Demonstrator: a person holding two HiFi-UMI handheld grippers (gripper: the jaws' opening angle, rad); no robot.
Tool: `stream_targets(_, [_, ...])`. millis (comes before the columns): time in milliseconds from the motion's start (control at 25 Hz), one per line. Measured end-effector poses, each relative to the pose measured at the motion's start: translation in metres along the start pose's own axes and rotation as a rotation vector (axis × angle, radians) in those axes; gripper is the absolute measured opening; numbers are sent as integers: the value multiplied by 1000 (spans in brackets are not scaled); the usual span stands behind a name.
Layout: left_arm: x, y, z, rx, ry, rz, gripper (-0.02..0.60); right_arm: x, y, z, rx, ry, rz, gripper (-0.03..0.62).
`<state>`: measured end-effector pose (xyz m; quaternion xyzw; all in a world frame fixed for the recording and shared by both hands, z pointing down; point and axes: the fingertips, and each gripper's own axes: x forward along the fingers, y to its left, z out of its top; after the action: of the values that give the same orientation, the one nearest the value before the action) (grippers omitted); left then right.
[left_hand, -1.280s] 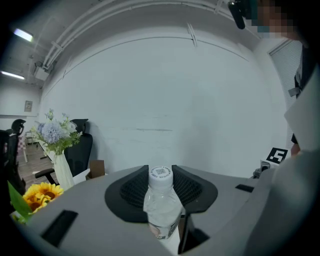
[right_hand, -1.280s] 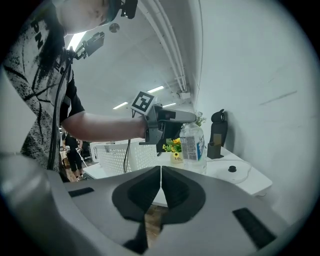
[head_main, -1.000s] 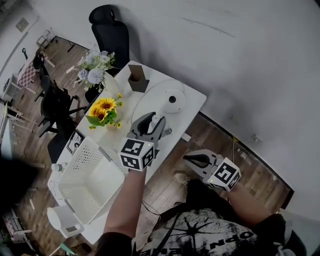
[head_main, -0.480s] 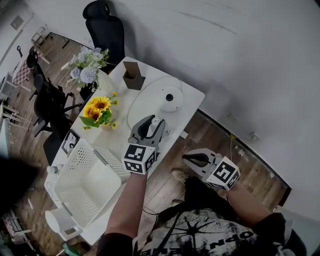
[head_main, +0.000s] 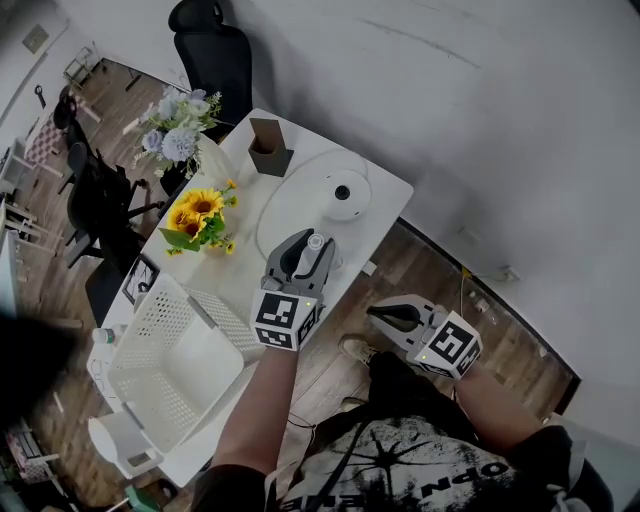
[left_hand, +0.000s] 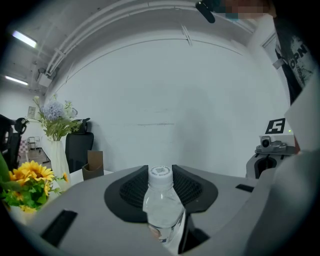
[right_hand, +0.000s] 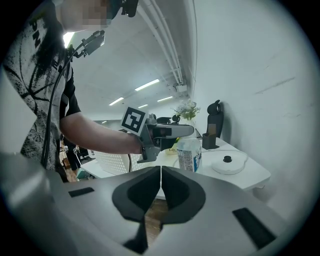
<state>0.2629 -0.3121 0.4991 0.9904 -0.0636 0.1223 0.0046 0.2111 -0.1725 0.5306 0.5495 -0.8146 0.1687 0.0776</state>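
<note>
Left gripper (head_main: 303, 252): jaws pinch a clear water bottle (left_hand: 162, 205) by its body. The white cap stands up between them and the blue-and-white label sits lower down.

Change since 1.3 s ago: gripper and bottle have come lower over the white table (head_main: 385, 203), bottle upright. I cannot tell whether its base touches.

Ahead of the jaws is a round white lid (head_main: 343, 195); to their left, sunflowers (head_main: 197, 215).

Right gripper (right_hand: 161, 176): jaws pressed together, empty, well apart from the bottle.
</note>
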Motion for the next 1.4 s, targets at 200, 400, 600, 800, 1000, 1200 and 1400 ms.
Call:
stream_targets(200, [0, -1, 0, 30, 10, 10, 156, -2, 2, 0, -3, 0, 3, 23])
stream_targets(400, [-3, -1, -6, 63, 53, 42, 169, -1, 5, 2, -7, -4, 10, 23])
stream_targets(600, [-14, -2, -3, 39, 48, 60, 190, -1, 7, 4, -15, -11, 13, 23])
stream_targets(800, [-39, -16, -3, -27, 15, 59, 190, 0, 10, 12, -32, -25, 9, 23])
stream_targets(1000, [-70, -36, -2, -44, -9, 59, 177, -2, 15, 23, -39, -38, -15, 23])
stream_targets(1200, [-106, -51, -7, -107, -16, 51, 75, -2, 29, 32, -61, -42, -28, 23])
stream_targets(1400, [-138, -64, -16, -110, -3, 43, 16, 0, 46, 40, -61, -54, -14, 23])
